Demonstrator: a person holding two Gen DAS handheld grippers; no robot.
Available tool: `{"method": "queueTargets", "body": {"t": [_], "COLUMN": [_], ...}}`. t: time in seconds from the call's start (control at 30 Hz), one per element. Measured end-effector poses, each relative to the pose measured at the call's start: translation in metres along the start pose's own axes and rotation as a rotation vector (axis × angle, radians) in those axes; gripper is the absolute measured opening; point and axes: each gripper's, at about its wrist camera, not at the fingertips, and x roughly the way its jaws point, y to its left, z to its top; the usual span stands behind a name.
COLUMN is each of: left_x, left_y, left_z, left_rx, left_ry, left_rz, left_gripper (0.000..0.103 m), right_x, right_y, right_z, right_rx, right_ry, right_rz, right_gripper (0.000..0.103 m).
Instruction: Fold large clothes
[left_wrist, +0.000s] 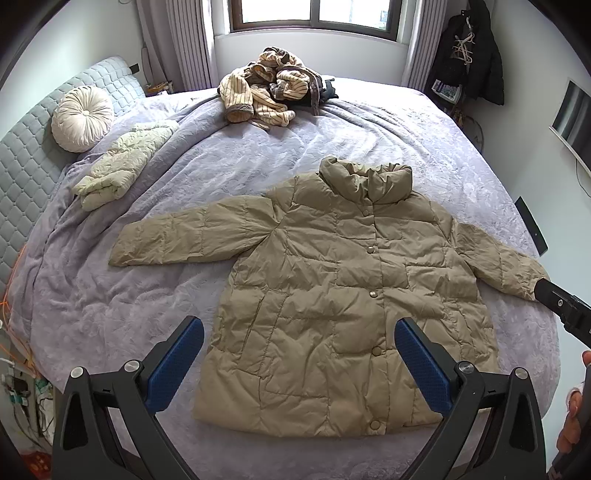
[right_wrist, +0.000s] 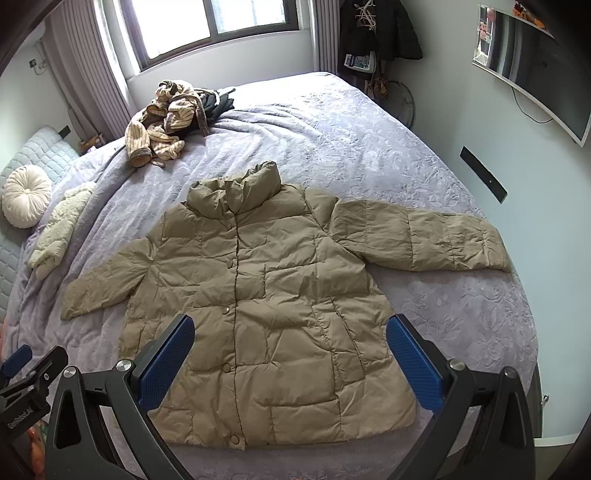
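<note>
On the far left of the bed (left_wrist: 92, 295) lie a round pillow (left_wrist: 82, 118) and a pale folded jacket (left_wrist: 122, 166), which looks already finished. Near the window sits a heap of striped clothes (left_wrist: 258, 88), not folded. These are well apart from the work.

The task's thing is the olive coat (left_wrist: 332, 295). It lies flat on the bed, front side up, buttons closed, collar toward the window and hem toward the person. Its left sleeve (left_wrist: 184, 236) points out to the side, and the right sleeve (right_wrist: 424, 236) also lies spread on the cover.

The left gripper (left_wrist: 299, 365) hovers above the hem part of the coat with its jaws wide apart and nothing between them. The right gripper (right_wrist: 290, 365) is the same: jaws wide apart, empty, above the lower half of the coat. In the left view, the tip of the right gripper shows close to the cuff of the right sleeve, but contact cannot be told.

The step in hand seems to be the beginning of the fold: the coat is laid out and no part is folded yet. The next move probably calls for taking each sleeve near its cuff and bringing it across the chest. The padded fabric is thick and slippery, so a grip should take enough cloth, and the fold may want to spring back.
</note>
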Motion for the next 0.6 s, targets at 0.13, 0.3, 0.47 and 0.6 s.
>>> {"method": "queueTargets", "body": {"t": [0.13, 0.3, 0.47, 0.6], "left_x": [0.0003, 0.0001, 0.0002, 0.0001], "left_y": [0.0000, -0.0001, 0.0000, -0.0001], "left_z": [0.0009, 0.0006, 0.0014, 0.0015], "left_rx": [0.000, 0.000, 0.000, 0.001], "left_ry": [0.000, 0.000, 0.001, 0.002], "left_rz": [-0.001, 0.000, -0.001, -0.001], "left_gripper": [0.103, 0.103, 0.103, 0.103], "right_x": [-0.0010, -0.0008, -0.0009, -0.0004], "right_y": [0.0009, 0.0002, 0.0003, -0.0001], "right_z": [-0.0002, 0.0002, 0.0005, 0.0010], "right_rx": [0.001, 0.002, 0.002, 0.002], "right_ry": [0.000, 0.000, 0.001, 0.002], "right_rz": [0.000, 0.000, 0.000, 0.001], "right_gripper": [0.103, 0.103, 0.103, 0.103]}}
